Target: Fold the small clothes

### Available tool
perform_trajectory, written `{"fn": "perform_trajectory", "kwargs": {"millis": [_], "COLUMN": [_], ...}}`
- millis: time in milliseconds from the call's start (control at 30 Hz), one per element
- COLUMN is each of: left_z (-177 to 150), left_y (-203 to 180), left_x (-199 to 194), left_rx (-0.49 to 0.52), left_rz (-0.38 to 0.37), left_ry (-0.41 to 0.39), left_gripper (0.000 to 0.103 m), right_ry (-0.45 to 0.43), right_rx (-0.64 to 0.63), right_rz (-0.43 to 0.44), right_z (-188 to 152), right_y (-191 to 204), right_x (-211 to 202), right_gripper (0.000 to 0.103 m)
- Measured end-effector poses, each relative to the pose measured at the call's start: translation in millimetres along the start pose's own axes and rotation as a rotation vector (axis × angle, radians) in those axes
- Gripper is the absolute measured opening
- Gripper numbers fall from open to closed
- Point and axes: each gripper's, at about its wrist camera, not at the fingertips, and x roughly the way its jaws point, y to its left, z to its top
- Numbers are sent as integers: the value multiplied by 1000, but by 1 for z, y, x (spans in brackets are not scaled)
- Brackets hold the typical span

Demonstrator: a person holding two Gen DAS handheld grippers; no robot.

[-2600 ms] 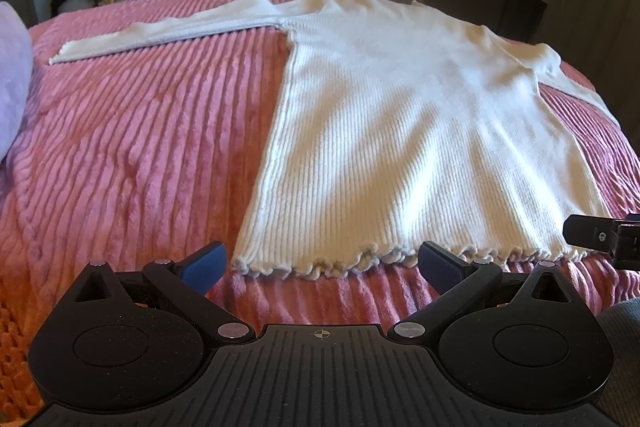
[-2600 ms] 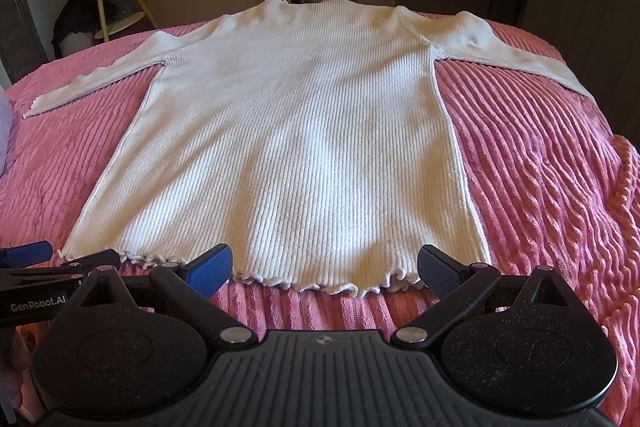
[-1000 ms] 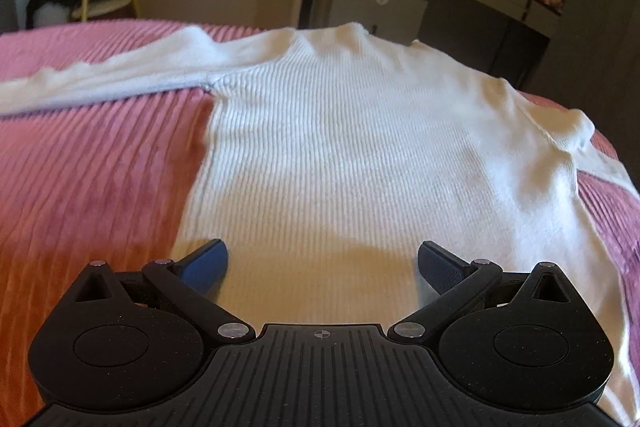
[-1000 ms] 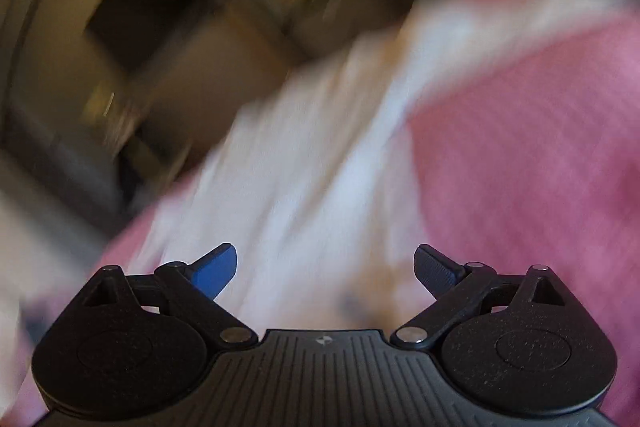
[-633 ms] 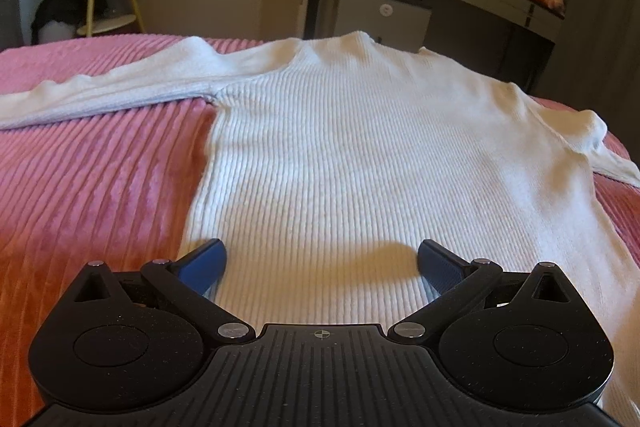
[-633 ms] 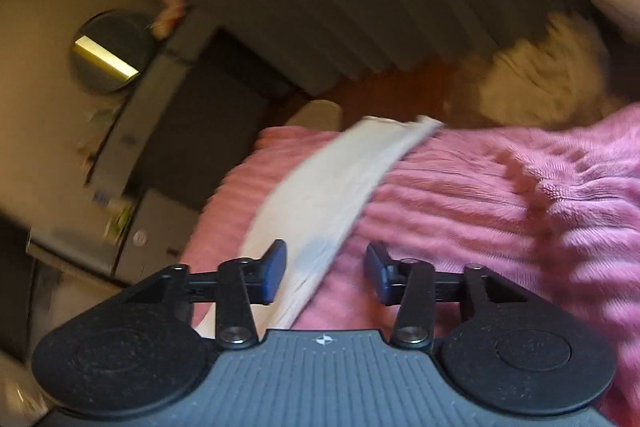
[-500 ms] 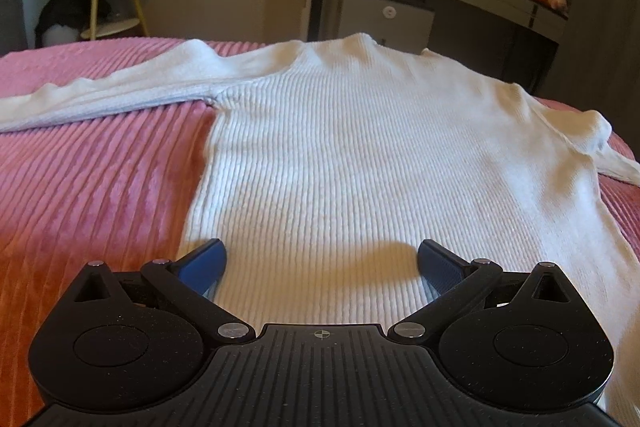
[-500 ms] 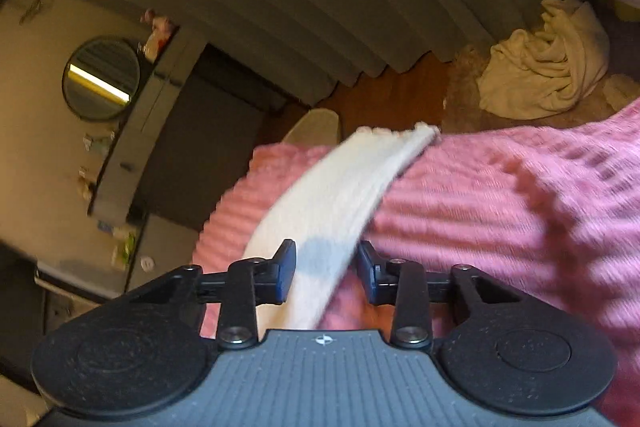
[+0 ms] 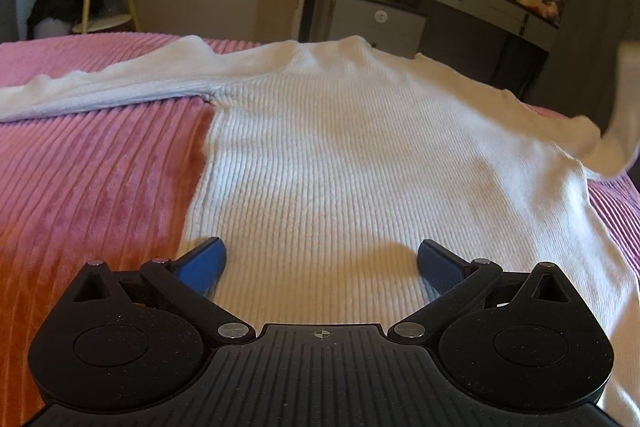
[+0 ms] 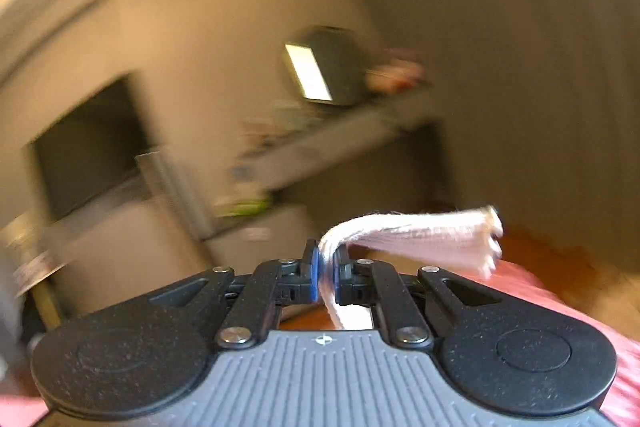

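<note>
Now lifted off the pink bedspread [image 9: 100, 163]: sweater [image 9: 340, 155] sleeve [image 10: 420, 235], just clamped in right tool [image 10: 325, 269]. Left tool [image 9: 320, 259] gaping wide over sweater, gripping nothing.

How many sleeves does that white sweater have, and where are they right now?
2. One sleeve lies flat on the pink blanket, stretched out to the left. The other sleeve is pinched in the right tool and lifted off the bed; its cuff hangs free.

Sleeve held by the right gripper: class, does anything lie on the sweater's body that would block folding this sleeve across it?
Nothing visible does. The right gripper is shut on the sleeve; the sweater's body lies flat and bare, with only the open left gripper at its near end.
</note>
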Motion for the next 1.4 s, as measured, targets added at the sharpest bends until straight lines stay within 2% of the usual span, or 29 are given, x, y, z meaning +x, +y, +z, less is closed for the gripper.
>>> {"fn": "perform_trajectory", "kwargs": {"millis": [67,167,200,233,300,467,567,633,700,800,1000,1133,1267,1333,1400], "left_z": [1,2,3,3,3,7,18,30,47,77,121,134,139,140,141], "left_y": [2,9,12,13,16,22,26,30,31,27,26,12,-7,-14,-16], "left_x": [-2,-5,-6,-8,-12,-20,-22,-24,-20,2,74,116,138,144,143], "left_rx": [-3,-27,-34,-40,-58,-87,-116,-152,-181,-195,-381,-358,-268,-218,-198], "left_rz": [-13,-46,-56,-62,-68,-79,-90,-109,-139,-178,-224,-208,-224,-199,-182], "left_ry": [8,10,11,14,10,3,7,-14,-35,-43,44,88,117,121,117], "left_gripper": [103,103,103,103,103,103,103,103,103,103,103,102,89,77,58], "right_ry": [38,156,218,267,290,300,293,308,314,324,266,268,229,215,202], "right_rx": [-24,-60,-50,-33,23,248,380,457,554,570,634,722,776,786,776], "right_rz": [131,261,289,304,274,14,-95,-175,-176,-155,-124,-88,-38,-11,0], "right_z": [-17,-62,-78,-92,-117,-145,-160,-174,-190,-201,-192,-195,-198,-199,-201], "right_y": [49,109,122,129,131,88,40,22,1,-12,-33,-48,-59,-59,-59], "right_x": [3,13,15,15,6,-15,-22,-24,-23,-16,-9,-3,8,10,12], "right_gripper": [7,9,13,24,35,37,37,37,37,37,37,37,37,36,24]}}
